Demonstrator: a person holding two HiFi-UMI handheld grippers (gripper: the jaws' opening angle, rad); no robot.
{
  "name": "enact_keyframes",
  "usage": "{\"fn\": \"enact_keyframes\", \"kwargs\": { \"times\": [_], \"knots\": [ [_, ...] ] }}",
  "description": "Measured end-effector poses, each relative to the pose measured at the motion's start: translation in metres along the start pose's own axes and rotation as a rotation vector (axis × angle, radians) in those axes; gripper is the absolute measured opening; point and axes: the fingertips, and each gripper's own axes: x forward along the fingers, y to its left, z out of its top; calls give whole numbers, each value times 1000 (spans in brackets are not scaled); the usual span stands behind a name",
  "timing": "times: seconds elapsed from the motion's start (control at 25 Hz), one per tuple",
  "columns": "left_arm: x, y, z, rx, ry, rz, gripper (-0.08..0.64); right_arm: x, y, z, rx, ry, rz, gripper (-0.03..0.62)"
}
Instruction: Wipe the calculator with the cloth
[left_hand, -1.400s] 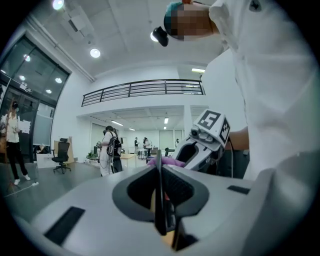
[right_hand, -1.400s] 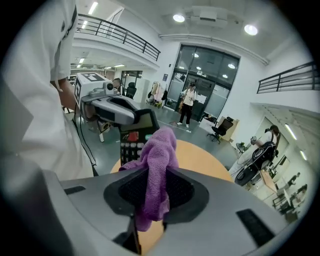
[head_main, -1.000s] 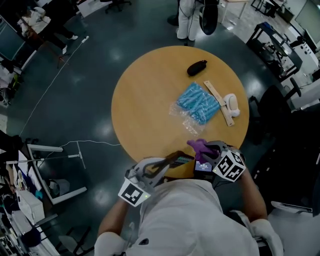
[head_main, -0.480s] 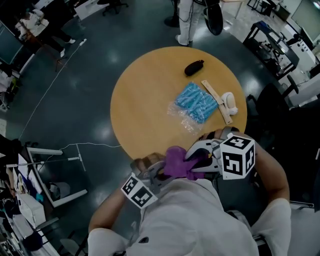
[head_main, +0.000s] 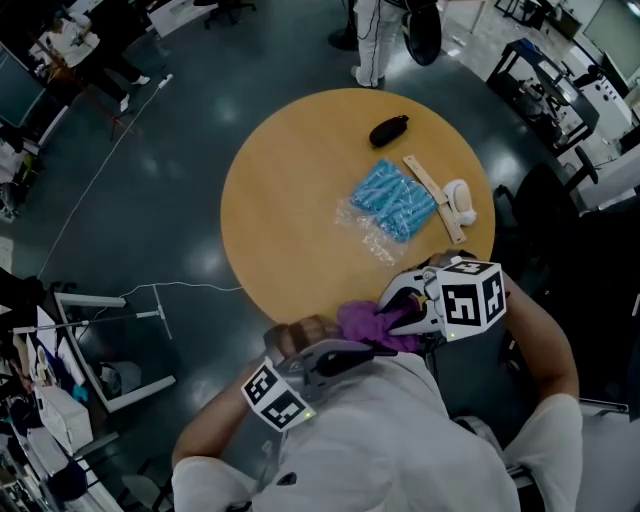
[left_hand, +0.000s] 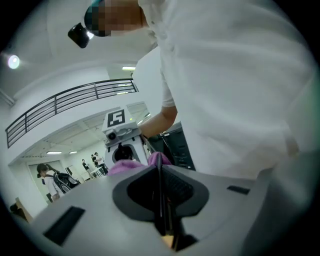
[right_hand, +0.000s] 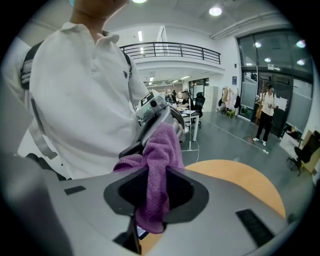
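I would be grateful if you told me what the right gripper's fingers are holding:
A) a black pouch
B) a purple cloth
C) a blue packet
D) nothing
B: the right gripper view shows the purple cloth clamped in the right gripper, hanging out above and below it.

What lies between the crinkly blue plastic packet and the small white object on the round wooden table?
A pale flat wooden strip, seen in the head view.
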Motion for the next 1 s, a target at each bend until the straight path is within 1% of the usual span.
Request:
{"fn": "enact_keyframes", "kwargs": {
  "times": [0.12,0.2,0.28,0.4,0.52,0.6,0.68,0.76,0.84,0.92,0.96,1.0],
  "knots": [
    [-4,-2,12,41,-17,-6,43,3,0,-10,45,-23,2,97],
    [-6,-2,17,70,-17,-3,43,3,1,-11,81,-75,8,97],
    [-9,-1,20,80,-18,3,43,2,1,-10,122,-137,13,95],
    [-15,7,28,58,-43,29,43,6,3,-17,172,-194,23,95],
    [-21,24,36,8,-85,70,43,17,8,-25,211,-230,39,95],
    [-24,32,38,-27,-103,87,44,22,11,-28,235,-262,34,95],
    [-26,36,38,-48,-109,96,44,27,12,-34,255,-271,23,95],
    [-27,37,39,-53,-111,99,44,34,14,-47,277,-237,25,97],
    [-25,37,40,-36,-107,100,43,48,20,-75,290,-132,43,97],
    [-22,34,38,2,-85,91,43,58,25,-107,301,-13,54,97],
    [-19,31,36,19,-71,80,43,54,22,-117,308,14,38,97],
    [-17,28,33,30,-59,64,43,43,14,-121,314,10,2,97]
  ]
}}
